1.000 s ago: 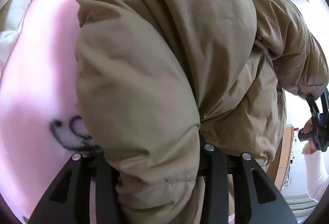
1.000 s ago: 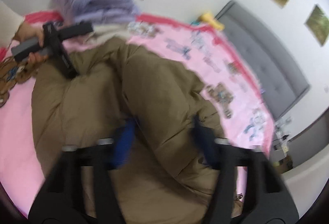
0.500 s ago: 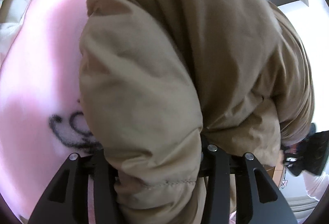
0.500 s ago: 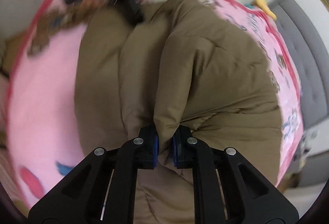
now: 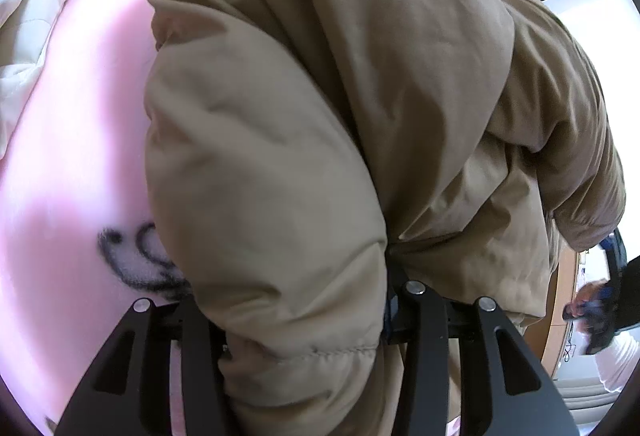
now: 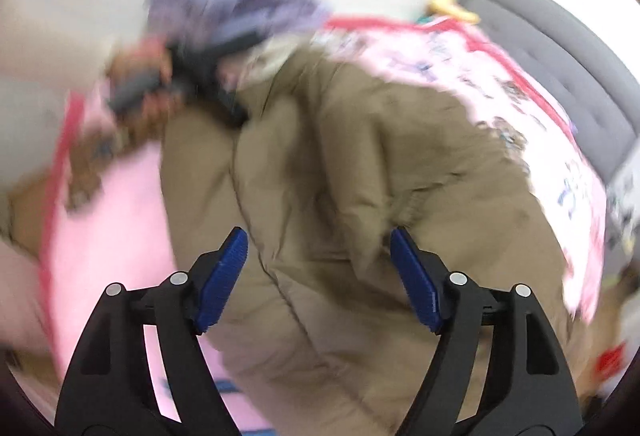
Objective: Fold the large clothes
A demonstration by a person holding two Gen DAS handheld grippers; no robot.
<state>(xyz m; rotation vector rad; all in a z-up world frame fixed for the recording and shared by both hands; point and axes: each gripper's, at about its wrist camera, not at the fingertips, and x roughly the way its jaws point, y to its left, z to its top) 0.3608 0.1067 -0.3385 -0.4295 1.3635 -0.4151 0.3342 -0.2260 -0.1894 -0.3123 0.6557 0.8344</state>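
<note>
On the pink bed sheet [image 6: 116,236], the tan padded coat [image 6: 360,215] lies bunched, half folded: my left gripper [image 5: 304,320] clamps a fat fold, right gripper [image 6: 320,276] jaws opening, empty; flattening remains.

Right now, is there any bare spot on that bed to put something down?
Yes. The pink blanket lies bare left of the tan puffy coat, down to its red border. A printed strip stays free between the coat and the grey headboard. The far end is crowded: purple clothes and the left tool.
</note>
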